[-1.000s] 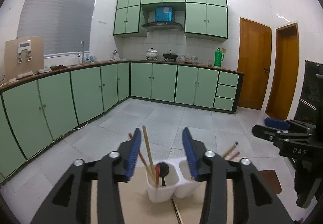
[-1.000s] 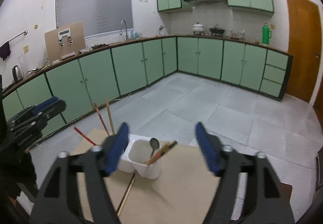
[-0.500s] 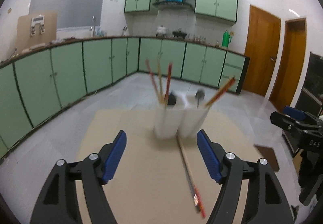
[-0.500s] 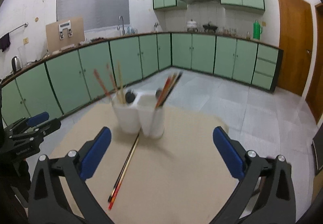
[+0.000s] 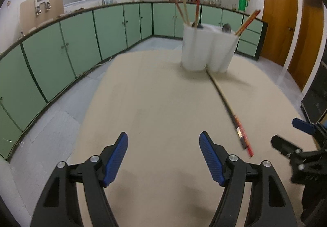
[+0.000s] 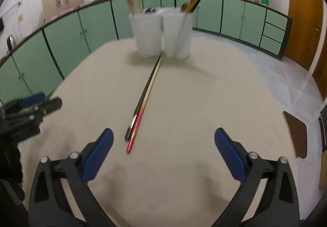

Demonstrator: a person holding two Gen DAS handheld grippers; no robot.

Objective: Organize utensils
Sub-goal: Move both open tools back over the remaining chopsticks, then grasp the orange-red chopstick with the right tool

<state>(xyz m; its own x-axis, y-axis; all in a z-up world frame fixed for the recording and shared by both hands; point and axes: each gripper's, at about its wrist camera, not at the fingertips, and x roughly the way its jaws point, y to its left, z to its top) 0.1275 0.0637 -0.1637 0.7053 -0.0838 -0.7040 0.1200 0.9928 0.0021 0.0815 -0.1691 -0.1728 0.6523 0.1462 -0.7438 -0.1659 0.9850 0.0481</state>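
A pair of chopsticks (image 6: 143, 100) lies flat on the beige table (image 6: 204, 94), side by side, slim and straight, dark along the shaft with red ends. The right gripper (image 6: 163, 143) is closing its wide jaws with nothing between them; the red ends lie just ahead, nearer its left finger. The left gripper (image 5: 163, 153) stands apart and empty, the chopsticks off to its right. Their far tips touch a white, smooth two-compartment holder (image 5: 208, 49) holding upright chopsticks and spoons.
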